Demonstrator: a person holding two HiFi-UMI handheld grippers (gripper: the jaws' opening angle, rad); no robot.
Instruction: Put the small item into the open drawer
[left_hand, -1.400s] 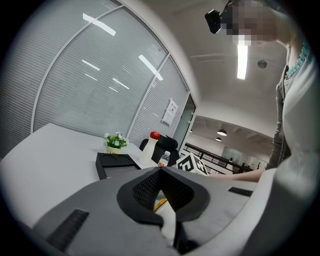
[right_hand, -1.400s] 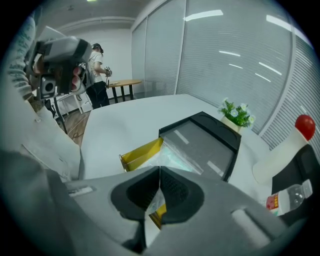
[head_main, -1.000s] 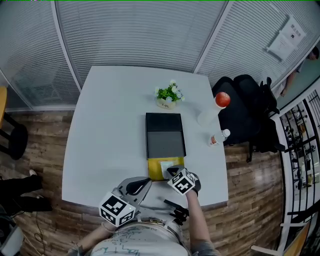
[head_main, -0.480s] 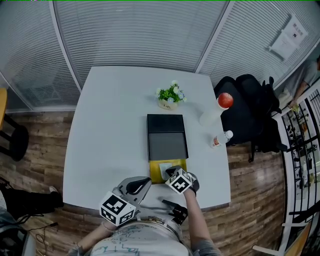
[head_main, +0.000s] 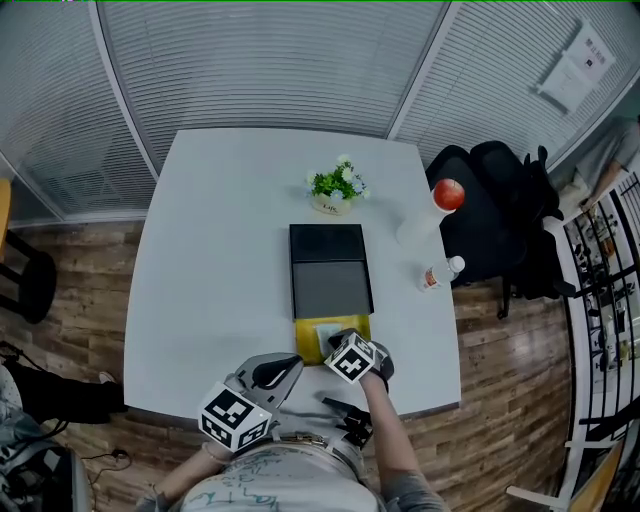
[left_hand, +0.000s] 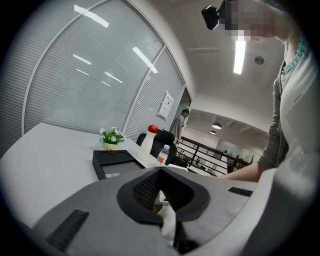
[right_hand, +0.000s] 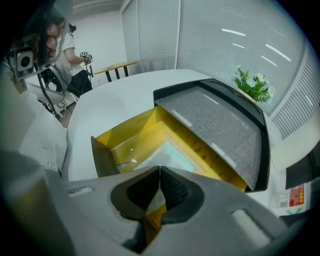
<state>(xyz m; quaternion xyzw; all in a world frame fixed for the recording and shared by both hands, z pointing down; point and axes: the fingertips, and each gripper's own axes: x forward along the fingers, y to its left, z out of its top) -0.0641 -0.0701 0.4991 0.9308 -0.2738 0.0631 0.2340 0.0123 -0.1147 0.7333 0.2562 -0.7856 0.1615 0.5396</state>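
A black drawer box (head_main: 330, 270) stands mid-table, its yellow drawer (head_main: 305, 340) pulled out toward me. Inside the drawer lies the small item, a flat pale green-white packet (right_hand: 165, 152), also visible from above (head_main: 328, 335). My right gripper (head_main: 338, 345) hovers over the drawer's near end; in the right gripper view its jaws (right_hand: 160, 172) are shut, tips meeting with nothing seen between them. My left gripper (head_main: 275, 372) rests low by the table's front edge, left of the drawer, also shut (left_hand: 160, 170) and holding nothing.
Behind the box stands a small potted plant (head_main: 335, 190). At the table's right edge are a white bottle with a red cap (head_main: 430, 215) and a small water bottle (head_main: 438, 273). A black chair with a bag (head_main: 495, 215) sits beyond that edge.
My right gripper has drifted slightly left over the drawer's near end. The drawer, the packet and the left gripper stay where they were.
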